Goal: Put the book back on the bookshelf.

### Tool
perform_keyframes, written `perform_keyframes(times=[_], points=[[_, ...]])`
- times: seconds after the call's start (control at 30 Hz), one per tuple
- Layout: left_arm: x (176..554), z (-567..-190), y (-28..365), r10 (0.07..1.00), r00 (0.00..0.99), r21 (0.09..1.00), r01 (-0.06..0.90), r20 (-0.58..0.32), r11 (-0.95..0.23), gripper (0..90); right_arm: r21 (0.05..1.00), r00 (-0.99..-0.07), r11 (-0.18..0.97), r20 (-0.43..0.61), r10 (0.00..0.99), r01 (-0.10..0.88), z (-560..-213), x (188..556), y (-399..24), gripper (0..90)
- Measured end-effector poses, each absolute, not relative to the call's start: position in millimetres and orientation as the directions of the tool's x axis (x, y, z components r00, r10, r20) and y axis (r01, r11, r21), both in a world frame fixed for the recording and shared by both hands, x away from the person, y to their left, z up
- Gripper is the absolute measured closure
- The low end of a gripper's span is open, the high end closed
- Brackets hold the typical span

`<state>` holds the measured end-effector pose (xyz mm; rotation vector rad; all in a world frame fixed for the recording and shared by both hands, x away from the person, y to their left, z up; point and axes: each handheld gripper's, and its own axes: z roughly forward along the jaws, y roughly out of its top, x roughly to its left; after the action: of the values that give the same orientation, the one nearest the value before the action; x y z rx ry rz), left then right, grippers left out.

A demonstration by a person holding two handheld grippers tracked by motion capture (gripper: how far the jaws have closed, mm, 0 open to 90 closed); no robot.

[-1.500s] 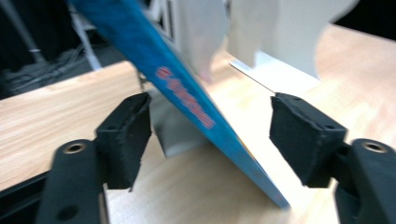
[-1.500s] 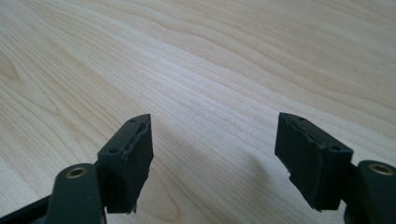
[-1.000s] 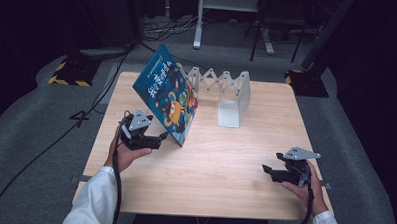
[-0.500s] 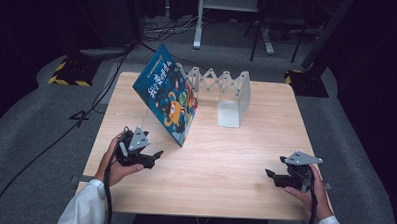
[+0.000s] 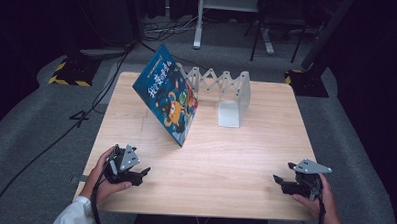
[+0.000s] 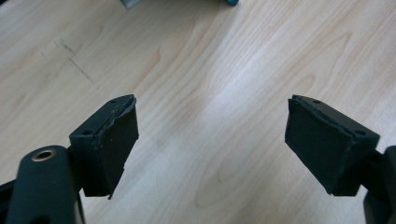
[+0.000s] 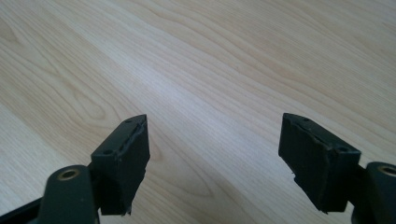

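Left claw [image 5: 143,173] and right claw [image 5: 277,181] both spread empty over the table [image 5: 225,158], well short of the book [image 5: 169,98]

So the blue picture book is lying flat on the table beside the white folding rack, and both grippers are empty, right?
Not flat: in the high view the blue picture book stands tilted, leaning toward the white folding rack. Left gripper and right gripper are empty.

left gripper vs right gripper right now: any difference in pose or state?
The left gripper sits at the table's near left corner, nearer the leaning book; the right gripper sits at the near right corner, far from it. The left gripper points right across the table; the right gripper points left. Both are open, hold nothing, and are over bare wood.
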<state>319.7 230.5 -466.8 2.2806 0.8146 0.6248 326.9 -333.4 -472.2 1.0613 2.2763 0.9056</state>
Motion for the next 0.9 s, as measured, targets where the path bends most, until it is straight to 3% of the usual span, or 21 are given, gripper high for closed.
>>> perform_keyframes(times=[0.63, 0.77, 0.9], points=[[301.3, -498.4, 266.0, 0.750, 0.650, 0.668, 0.504, 0.125, -0.547, 16.8, 0.725, -0.501, 0.400, -0.088, 0.861, 0.560, -499.3, 310.6, -374.9, 22.1], [298.6, -505.0, 282.9, 0.782, 0.624, 0.698, 0.559, 0.001, -0.447, 16.8, 0.736, -0.478, 0.355, -0.050, 0.877, 0.576, -501.8, 309.3, -383.5, 21.7], [297.6, -505.3, 291.7, 0.807, 0.591, 0.692, 0.587, -0.013, -0.419, 17.7, 0.739, -0.467, 0.321, -0.009, 0.884, 0.593, -503.9, 310.7, -387.7, 20.1]])
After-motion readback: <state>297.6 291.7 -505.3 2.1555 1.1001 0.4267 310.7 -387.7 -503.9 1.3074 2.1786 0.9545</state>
